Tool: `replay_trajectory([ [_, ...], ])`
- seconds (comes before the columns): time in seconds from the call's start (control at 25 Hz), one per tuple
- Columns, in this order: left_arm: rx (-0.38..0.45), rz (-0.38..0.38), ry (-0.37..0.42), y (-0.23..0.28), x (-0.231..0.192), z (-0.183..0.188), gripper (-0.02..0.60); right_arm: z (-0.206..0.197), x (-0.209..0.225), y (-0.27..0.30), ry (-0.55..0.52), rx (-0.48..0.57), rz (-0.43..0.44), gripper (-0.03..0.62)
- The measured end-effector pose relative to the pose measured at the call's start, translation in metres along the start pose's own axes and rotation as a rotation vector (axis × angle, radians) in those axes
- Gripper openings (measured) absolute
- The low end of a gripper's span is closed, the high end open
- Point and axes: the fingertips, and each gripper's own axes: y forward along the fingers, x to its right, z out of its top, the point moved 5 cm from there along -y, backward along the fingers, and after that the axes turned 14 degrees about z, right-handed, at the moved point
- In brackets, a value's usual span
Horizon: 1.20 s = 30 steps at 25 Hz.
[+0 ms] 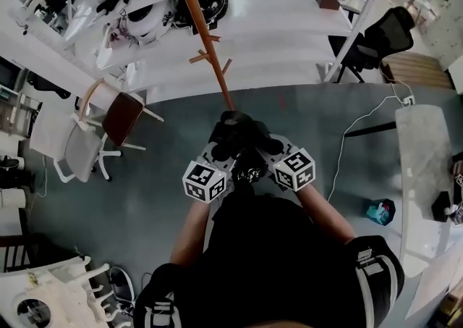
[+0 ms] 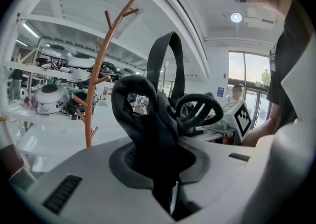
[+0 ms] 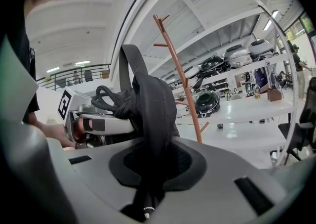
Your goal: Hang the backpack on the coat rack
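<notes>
The backpack [image 1: 239, 137] is not on the coat rack [image 1: 206, 37]. The two grippers carry it by its black straps in front of the person, above the grey floor [image 1: 145, 196] and, in the head view, close to the foot of the rack's brown pole. The left gripper [image 2: 157, 161] has its jaws pinched on a thick padded strap [image 2: 143, 119] that rises from between the pads and loops over, with a flat webbing loop [image 2: 170, 55] standing behind it. The right gripper [image 3: 150, 168] is likewise clamped on a broad padded strap, and a corded black handle [image 3: 106, 100] is bunched just beside it (the bag's body cannot be told from the person's dark clothing below). The grippers sit close together, their marker cubes [image 1: 205, 180] side by side. Both gripper views face the rack, whose bare pegs branch upward, apart from the straps. White shelves [image 1: 275, 37] stand behind it, and a brown-seated chair [image 1: 121, 118] is left of it in the head view.
</notes>
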Motion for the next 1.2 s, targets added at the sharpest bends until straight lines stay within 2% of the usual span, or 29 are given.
replay_trajectory([
  [0.6, -0.024, -0.09, 0.005, 0.06, -0.083, 0.028, 0.086, 0.033, 0.059, 0.069, 0.04, 0.004, -0.102, 0.066],
  [1.2, -0.049, -0.204, 0.04, 0.083, -0.149, 0.036, 0.086, 0.041, 0.077, 0.128, 0.079, 0.038, -0.217, 0.066],
])
